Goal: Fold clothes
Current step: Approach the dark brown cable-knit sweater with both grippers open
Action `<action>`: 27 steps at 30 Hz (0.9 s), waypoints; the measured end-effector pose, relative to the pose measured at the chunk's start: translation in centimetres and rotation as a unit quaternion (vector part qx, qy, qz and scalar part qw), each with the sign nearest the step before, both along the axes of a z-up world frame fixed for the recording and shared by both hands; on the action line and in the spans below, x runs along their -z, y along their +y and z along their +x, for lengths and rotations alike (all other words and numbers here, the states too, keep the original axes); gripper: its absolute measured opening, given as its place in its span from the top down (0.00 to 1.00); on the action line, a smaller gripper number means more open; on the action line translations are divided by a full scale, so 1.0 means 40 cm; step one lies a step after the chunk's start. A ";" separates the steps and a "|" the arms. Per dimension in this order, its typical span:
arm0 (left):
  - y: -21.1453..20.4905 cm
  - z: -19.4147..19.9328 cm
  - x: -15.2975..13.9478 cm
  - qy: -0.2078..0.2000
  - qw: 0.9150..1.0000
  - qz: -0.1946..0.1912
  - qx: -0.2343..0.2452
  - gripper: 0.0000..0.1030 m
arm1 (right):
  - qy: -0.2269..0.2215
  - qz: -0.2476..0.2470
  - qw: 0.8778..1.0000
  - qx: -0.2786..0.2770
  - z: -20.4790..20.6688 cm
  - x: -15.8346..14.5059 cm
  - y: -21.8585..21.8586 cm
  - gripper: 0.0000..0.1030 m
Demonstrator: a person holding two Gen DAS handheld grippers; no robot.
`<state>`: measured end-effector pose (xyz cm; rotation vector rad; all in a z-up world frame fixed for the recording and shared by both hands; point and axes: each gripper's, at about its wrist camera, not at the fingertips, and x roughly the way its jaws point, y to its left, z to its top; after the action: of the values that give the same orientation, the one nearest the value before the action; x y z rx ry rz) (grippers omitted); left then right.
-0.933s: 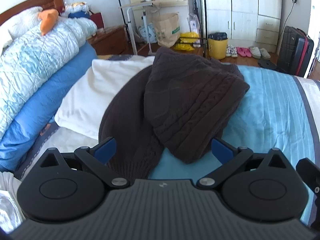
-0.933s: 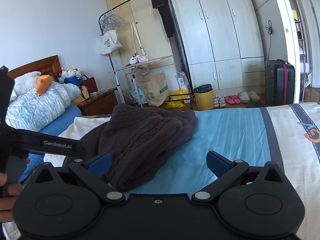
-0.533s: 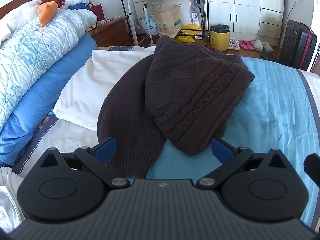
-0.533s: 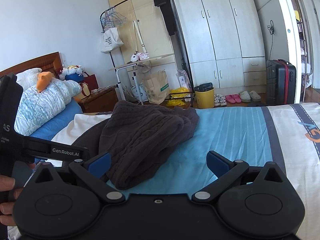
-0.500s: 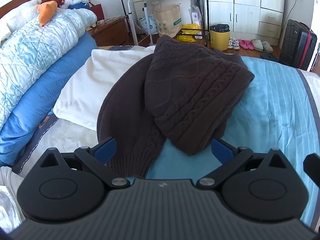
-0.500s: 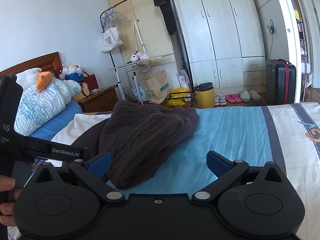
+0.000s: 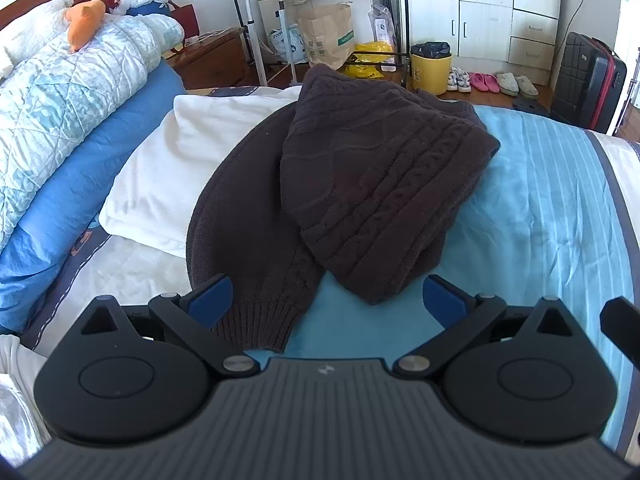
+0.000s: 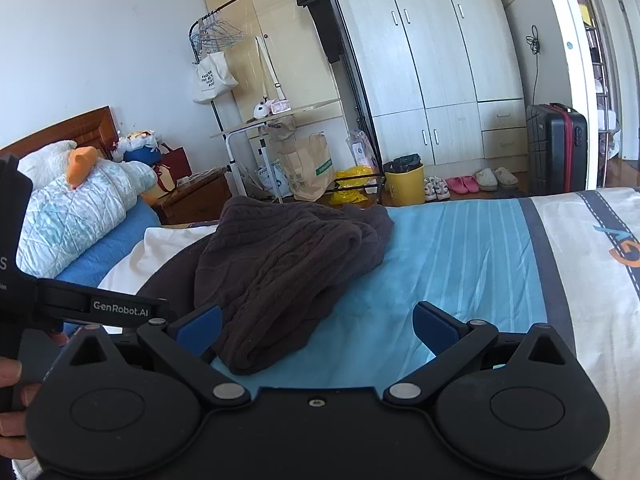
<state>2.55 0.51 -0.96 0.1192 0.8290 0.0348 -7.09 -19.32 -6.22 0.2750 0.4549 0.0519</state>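
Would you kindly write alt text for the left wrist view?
A dark brown knit sweater lies loosely bunched on a bed's blue striped cover, partly over a white pillow. The open left claw hovers just before its near edge, gripping nothing.

Daylit bedroom: pale white wall (image 8: pixel 100 40) upper left, tall cream wardrobe doors (image 8: pixel 432 60) upper centre, brown wooden headboard (image 8: pixel 76 126) at left, black hard-shell suitcase (image 8: pixel 556 148) standing right, wooden floor (image 7: pixel 496 98) beyond the bed.

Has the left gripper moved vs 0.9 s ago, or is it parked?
Yes. In the left wrist view the yellow bin and headboard sit higher than before and the brown sweater looks flatter, so the open left gripper has tilted downward over it.
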 end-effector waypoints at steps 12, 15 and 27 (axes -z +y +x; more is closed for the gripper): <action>-0.005 -0.002 0.004 0.004 1.000 0.005 0.004 0.00 | 0.014 -0.023 1.000 0.004 0.004 0.002 0.006 0.00; -0.005 -0.001 0.005 0.006 1.000 0.006 0.005 0.00 | 0.014 -0.018 1.000 0.002 0.004 0.002 0.004 0.00; -0.003 -0.001 0.012 0.012 1.000 0.009 0.008 0.00 | 0.018 -0.016 1.000 0.001 0.008 0.004 0.004 0.00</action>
<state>2.52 0.37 -1.44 0.1426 0.8517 0.0259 -6.77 -19.18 -6.38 0.2446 0.4916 0.0365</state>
